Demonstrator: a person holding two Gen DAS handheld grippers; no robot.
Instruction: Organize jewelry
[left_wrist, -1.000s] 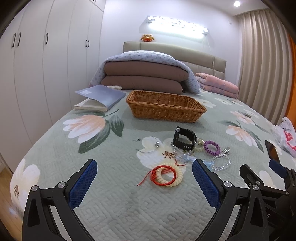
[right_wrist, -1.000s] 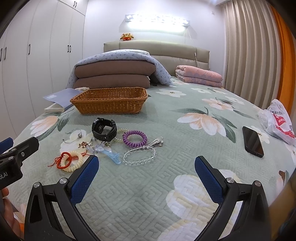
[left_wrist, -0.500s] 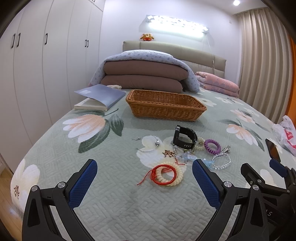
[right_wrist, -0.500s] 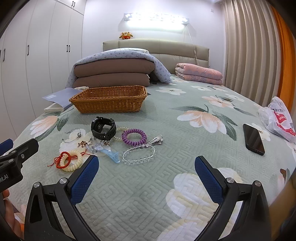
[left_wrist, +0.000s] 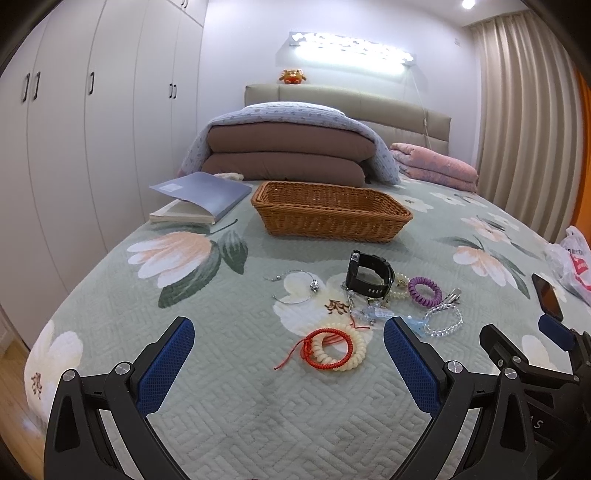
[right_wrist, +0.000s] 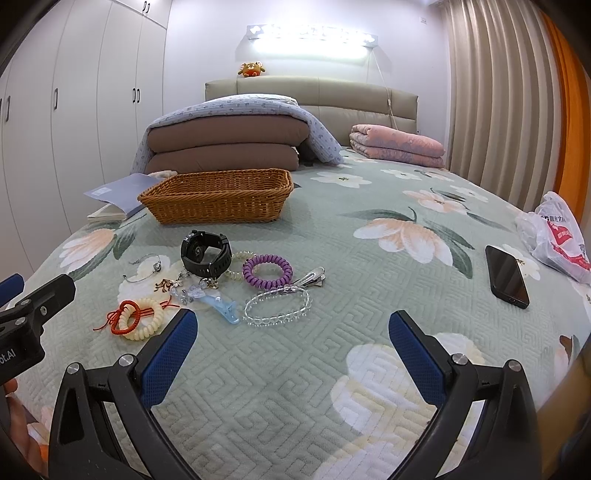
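Both grippers hang low over the near end of the bed (right_wrist: 369, 229), jaws spread wide and holding nothing. In its own view the left gripper (left_wrist: 288, 354) frames the red cord bracelet (left_wrist: 327, 349), which lies flat on top of a cream coil band (left_wrist: 347, 350), its loose red tail trailing toward 8 o'clock. In the right wrist view the right gripper (right_wrist: 291, 343) sits over bare quilt, with the jewelry up at its 11 o'clock.

The pieces lie in a loose cluster on the quilt, just in front of the wicker basket (right_wrist: 218, 199) at 12 o'clock. The black watch (right_wrist: 205, 254) stands on its edge, strap looped shut. A purple coil band (right_wrist: 267, 271) lies flat at its 3 o'clock, with a pearl bracelet (right_wrist: 240, 264) between them. A clear bead bracelet (right_wrist: 277, 307) lies nearest the right gripper, its long axis running 9 to 3. A metal hair clip (right_wrist: 309, 277) touches it, pointing toward 2 o'clock. A pale blue clip (right_wrist: 221, 304) points toward 4 o'clock. A thin silver bangle (right_wrist: 146, 266) lies apart at 9 o'clock of the watch.

The basket's long side faces the grippers. A book (right_wrist: 114, 194) lies at the basket's 9 o'clock. Open quilt stretches toward 3 o'clock as far as a phone (right_wrist: 506, 276) and a plastic bag (right_wrist: 554, 236) by the bed's edge.
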